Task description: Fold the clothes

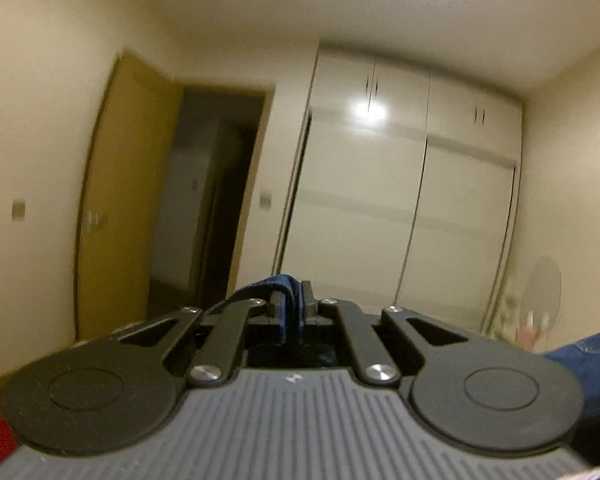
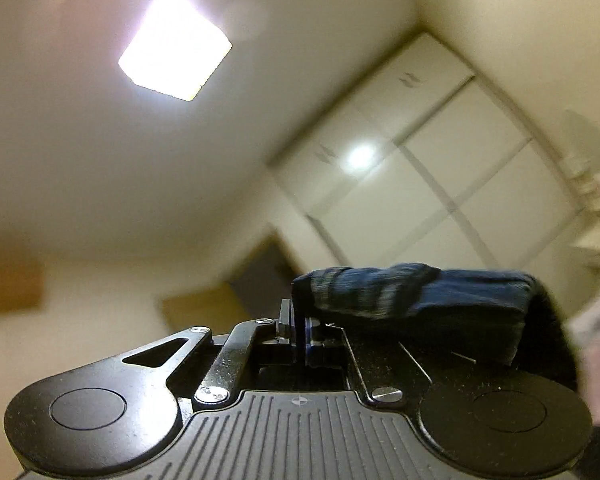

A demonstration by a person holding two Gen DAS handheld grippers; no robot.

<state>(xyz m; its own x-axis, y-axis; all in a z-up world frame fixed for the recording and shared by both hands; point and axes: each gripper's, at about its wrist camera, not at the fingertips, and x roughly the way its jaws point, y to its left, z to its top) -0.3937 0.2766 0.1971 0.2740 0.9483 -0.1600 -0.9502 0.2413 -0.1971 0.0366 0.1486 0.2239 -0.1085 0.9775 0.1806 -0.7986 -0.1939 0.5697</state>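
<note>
Denim: we are holding a dark blue denim garment (image 1: 290, 292) in both grippers, lifted up in the room; in the left wrist view a narrow folded edge of it is standing between the two black fingers, and another stretch of the same blue cloth (image 1: 592, 360) is showing at the right edge.
Left gripper: we are keeping the left gripper (image 1: 291, 304) nearly closed, its jaws pinching that thin denim edge, with the fingers pointing roughly level toward the far wall.
Right gripper: we are keeping the right gripper (image 2: 298, 332) closed as well, its jaws narrow and clamping the dark blue denim garment (image 2: 420, 292), which is bunching in a thick roll over the right-hand finger and draping down the right side of the tool.
Right view tilt: we are looking upward and on a slant here, so the square glowing ceiling lamp (image 2: 176, 46) is filling the upper left.
Room ahead: we are facing a tall glossy white wardrobe with sliding doors (image 1: 400, 184); an open tan wooden door (image 1: 120, 200) is standing to its left beside a dark doorway (image 1: 208, 192).
Blur: we are seeing smeared shapes at the right edge of both views and cannot tell what they are.
</note>
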